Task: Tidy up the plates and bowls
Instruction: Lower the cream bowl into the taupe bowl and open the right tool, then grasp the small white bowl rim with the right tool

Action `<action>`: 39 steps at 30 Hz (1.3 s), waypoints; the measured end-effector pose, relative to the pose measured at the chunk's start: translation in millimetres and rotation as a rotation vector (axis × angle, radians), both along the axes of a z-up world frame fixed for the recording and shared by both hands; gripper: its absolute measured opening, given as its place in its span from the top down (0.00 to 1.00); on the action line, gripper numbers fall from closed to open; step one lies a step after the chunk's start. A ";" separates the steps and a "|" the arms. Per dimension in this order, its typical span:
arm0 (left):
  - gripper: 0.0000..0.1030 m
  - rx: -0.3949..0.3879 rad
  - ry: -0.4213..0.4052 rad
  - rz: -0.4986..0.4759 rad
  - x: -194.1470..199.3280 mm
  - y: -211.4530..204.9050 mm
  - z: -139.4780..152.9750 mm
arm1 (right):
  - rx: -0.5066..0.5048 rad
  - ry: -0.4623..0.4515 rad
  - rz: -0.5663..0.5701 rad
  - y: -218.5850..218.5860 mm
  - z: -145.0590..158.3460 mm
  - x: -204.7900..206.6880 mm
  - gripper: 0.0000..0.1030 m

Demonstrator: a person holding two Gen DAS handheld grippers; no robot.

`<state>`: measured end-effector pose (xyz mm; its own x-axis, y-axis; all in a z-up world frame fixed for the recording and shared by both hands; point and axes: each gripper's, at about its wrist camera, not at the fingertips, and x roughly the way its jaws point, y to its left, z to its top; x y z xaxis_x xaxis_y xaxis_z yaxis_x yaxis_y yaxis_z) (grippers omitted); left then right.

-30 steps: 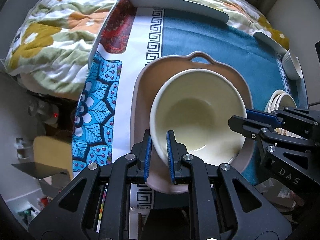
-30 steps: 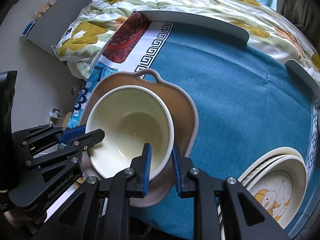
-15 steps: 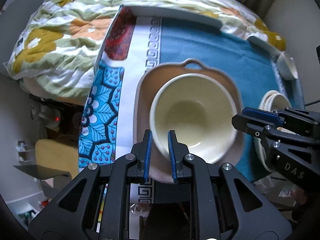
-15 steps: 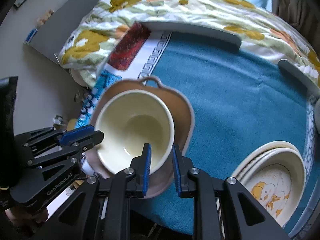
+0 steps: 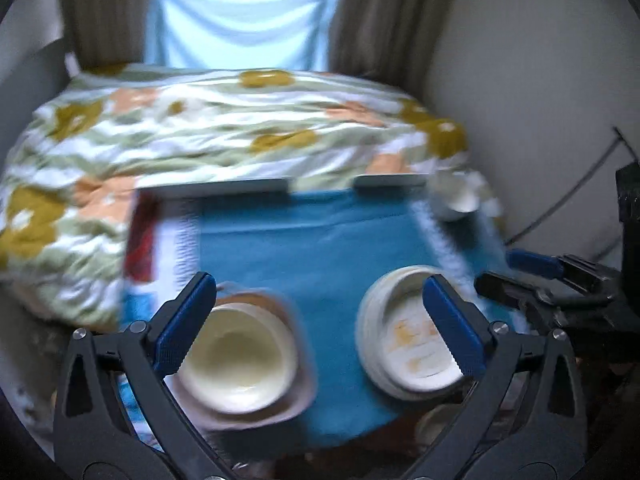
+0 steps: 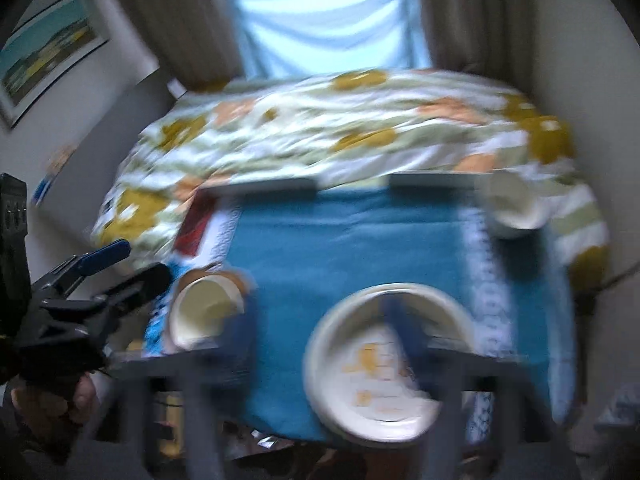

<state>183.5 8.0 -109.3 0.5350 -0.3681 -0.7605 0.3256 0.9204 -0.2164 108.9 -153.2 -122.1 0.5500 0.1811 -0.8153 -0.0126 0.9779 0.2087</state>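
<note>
We have just been opening both grippers, left (image 5: 320, 312) and right (image 6: 324, 320), now gaping with nothing between them; below them, the bowl (image 5: 236, 364) sits nested in the dish (image 5: 298, 400), freeing us for the plates (image 5: 412, 344).

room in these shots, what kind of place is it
Most likely a bedroom: a bed with a floral duvet sits under a curtained window, with a low table in a blue cloth at its foot.

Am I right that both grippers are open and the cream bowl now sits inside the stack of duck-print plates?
Not quite: the cream bowl sits in the brown handled dish, apart from the duck-print plates, as the left wrist view shows. The left gripper and right gripper are indeed open, having just opened.
</note>
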 end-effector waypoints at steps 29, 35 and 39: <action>0.44 0.153 0.312 -0.257 227.0 -345.5 -153.9 | 0.389 0.184 -0.386 -276.7 -160.4 121.2 0.43; 0.81 0.183 0.343 -0.269 236.3 -358.5 -174.8 | 0.380 0.166 -0.372 -280.0 -165.5 131.8 0.66; 0.93 0.193 0.347 -0.288 236.8 -364.4 -179.5 | 0.339 0.184 -0.382 -285.6 -171.5 132.9 0.81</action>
<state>420.3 -356.5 -288.8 0.1350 -0.2985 -0.9448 0.5115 0.8376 -0.1916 241.8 -438.7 -293.6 0.4815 0.2657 -0.8352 0.3977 0.7829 0.4784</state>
